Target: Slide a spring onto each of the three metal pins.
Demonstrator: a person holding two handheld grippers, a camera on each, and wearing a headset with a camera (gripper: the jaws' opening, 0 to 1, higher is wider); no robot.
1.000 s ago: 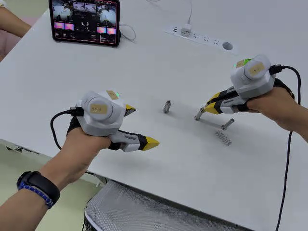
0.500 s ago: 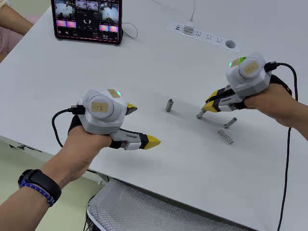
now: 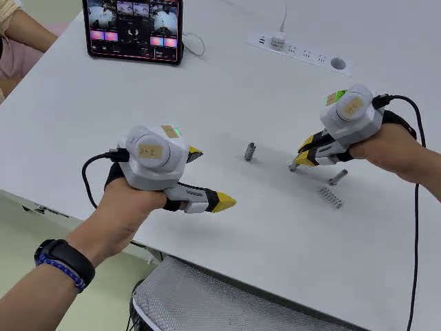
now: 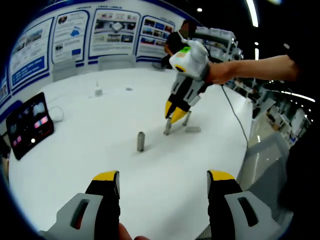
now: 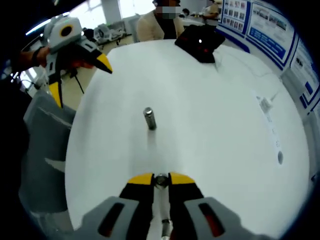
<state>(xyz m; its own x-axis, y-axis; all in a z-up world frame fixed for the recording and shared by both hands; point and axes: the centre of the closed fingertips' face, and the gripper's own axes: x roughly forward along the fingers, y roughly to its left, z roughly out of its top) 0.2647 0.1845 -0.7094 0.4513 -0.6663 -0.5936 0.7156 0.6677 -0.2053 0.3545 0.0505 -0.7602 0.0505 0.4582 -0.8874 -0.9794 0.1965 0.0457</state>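
Tongs on the right hand, the right tongs [image 5: 161, 176], are pressed together on a small metal pin [image 3: 294, 166], whose lower end touches or nearly touches the white tabletop [image 3: 275, 241]. The left tongs [image 4: 163, 176] are spread wide and hold nothing.

An upright pin [image 3: 250, 151] stands between the two tongs and serves as the landmark; it appears to have a coil around it already. The pinched pin is just to the right of the upright pin. A third pin [image 3: 337, 177] lies flat further right, and a loose spring [image 3: 330, 196] lies beyond that, nearer the person. The left tongs hover to the left of the upright pin, well apart from it. A tablet [image 3: 134, 27] and a power strip [image 3: 300, 52] sit far behind it.

The pins look light, stiff and smooth, so they probably roll and slip easily; holding one near its head leaves the shaft free. The spring looks light and springy, likely to squash or shoot away if squeezed hard; a gentle pinch across its middle coils seems safest.
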